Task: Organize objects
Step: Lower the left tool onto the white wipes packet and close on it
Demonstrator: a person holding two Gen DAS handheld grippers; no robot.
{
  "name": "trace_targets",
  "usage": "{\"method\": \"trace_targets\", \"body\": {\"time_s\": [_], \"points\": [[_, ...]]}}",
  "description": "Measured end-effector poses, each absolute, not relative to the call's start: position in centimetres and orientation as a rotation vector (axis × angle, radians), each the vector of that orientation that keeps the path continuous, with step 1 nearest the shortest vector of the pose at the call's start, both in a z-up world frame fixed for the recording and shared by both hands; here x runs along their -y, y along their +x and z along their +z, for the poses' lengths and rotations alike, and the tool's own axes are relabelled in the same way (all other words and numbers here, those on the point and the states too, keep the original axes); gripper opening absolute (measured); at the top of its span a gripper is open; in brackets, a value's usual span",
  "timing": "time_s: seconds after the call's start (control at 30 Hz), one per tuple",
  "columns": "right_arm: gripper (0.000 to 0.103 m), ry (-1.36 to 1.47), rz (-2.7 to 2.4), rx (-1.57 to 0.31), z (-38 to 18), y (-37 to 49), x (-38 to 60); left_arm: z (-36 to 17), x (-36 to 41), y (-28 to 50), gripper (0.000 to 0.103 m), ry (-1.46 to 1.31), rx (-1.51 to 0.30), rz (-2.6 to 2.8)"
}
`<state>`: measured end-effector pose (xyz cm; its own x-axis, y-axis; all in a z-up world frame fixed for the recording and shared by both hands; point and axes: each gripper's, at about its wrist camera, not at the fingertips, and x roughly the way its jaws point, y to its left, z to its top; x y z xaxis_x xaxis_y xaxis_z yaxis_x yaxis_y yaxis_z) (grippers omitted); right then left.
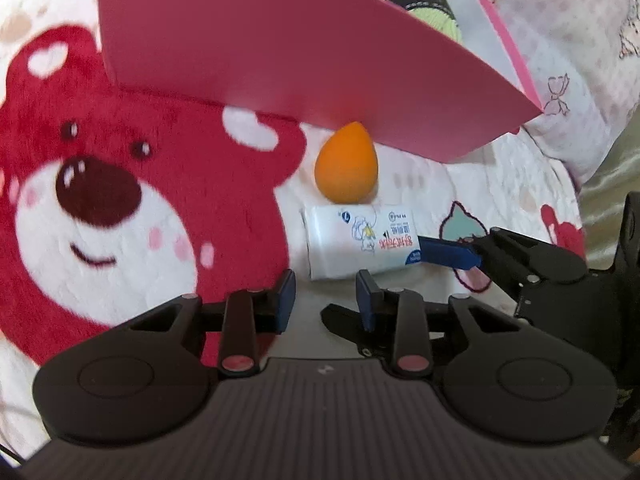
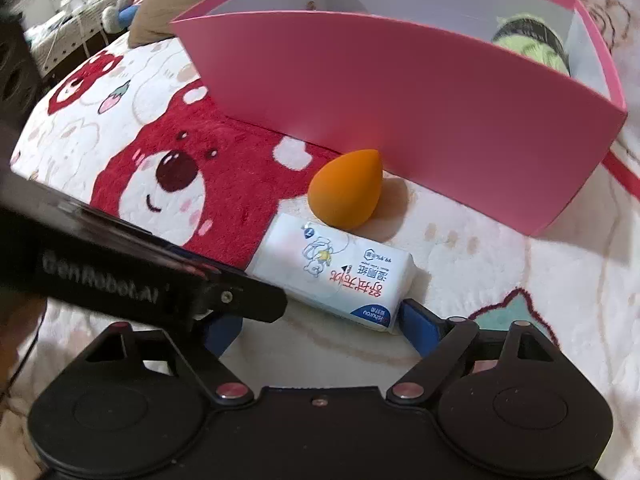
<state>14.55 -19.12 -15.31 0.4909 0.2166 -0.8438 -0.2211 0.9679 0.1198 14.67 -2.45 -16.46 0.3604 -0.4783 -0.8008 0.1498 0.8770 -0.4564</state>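
Observation:
A white pack of wet wipes [image 1: 358,240] [image 2: 334,270] lies on the bear blanket, just in front of an orange teardrop makeup sponge [image 1: 346,163] [image 2: 346,188]. Behind both stands a pink box [image 1: 280,52] [image 2: 400,92] with white inner walls; a yellow-green and black object [image 1: 424,4] [image 2: 528,44] lies inside it. My left gripper [image 1: 326,300] is open and empty, just short of the pack. My right gripper [image 2: 324,324] is open, its fingers on either side of the pack's near end. One of its blue fingers [image 1: 448,254] shows in the left wrist view touching the pack.
The surface is a soft white blanket with a big red bear face [image 1: 100,200] [image 2: 180,184]. A brown cushion [image 2: 168,4] and cluttered room lie beyond the box. The left gripper's black body [image 2: 120,268] crosses the right wrist view's left side.

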Motion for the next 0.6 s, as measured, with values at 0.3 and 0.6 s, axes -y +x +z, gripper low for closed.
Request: {"method": "trace_targets", "body": {"time_s": [0.3, 0.6], "points": [[0.089, -0.077, 0.17, -1.047, -15.0, 14.6, 18.8, -15.4, 2.6, 14.2, 0.031, -0.341, -1.128, -0.445], [0.088, -0.012, 0.179, -1.036, -14.6, 14.7, 19.5, -16.0, 2.0, 15.3, 0.044, -0.277, -1.138, -0.385]]}}
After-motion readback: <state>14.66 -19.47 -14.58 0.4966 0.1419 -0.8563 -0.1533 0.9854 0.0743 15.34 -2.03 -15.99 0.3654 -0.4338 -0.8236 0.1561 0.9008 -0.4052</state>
